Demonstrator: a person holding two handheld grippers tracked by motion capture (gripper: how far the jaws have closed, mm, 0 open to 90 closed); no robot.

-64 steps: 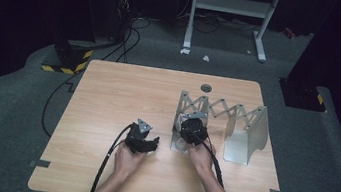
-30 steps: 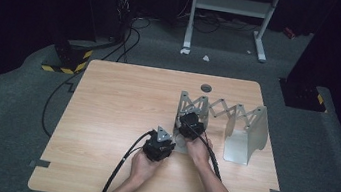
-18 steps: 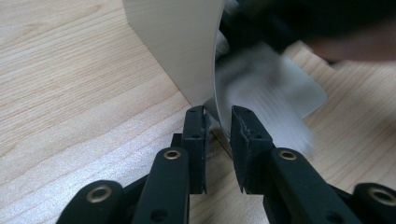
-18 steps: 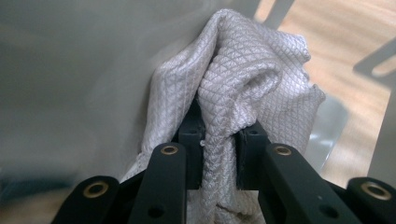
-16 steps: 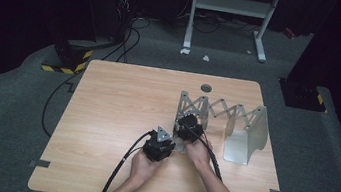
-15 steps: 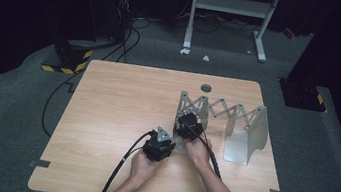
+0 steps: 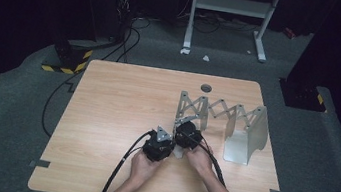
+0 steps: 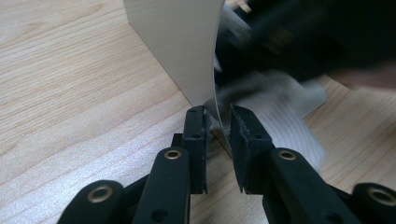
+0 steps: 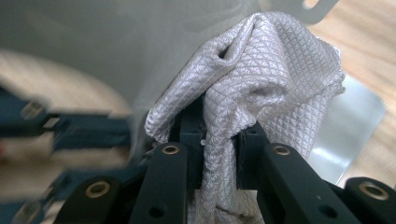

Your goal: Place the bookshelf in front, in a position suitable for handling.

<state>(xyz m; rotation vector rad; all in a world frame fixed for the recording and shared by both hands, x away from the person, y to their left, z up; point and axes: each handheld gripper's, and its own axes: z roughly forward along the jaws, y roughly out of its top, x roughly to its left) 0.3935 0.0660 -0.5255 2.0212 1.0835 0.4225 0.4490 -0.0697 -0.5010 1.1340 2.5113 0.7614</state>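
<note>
A metal accordion rack point(image 7: 221, 114) stands on the right half of the wooden table point(image 7: 122, 99). My left gripper point(image 7: 165, 136) is at the rack's near-left plate. In the left gripper view, my left gripper point(image 8: 218, 123) has its jaws closed around the lower edge of that upright plate point(image 8: 177, 42). My right gripper point(image 7: 185, 128) sits just right of it, against the same plate. In the right gripper view, my right gripper point(image 9: 219, 135) is shut on a white quilted cloth point(image 9: 261, 70), bunched against the grey plate point(image 9: 93, 32).
The rack's big curved end plate point(image 7: 249, 135) stands at the right. A round cable hole point(image 7: 205, 88) lies near the table's far edge. Black cables point(image 7: 121, 165) trail off the front edge. On the floor beyond are a white stand point(image 7: 231, 6) and a striped box point(image 7: 70, 56).
My left gripper moved right from mid-table to the rack's near plate and closed on its edge. The right gripper stayed at the plate, shifting only slightly.
</note>
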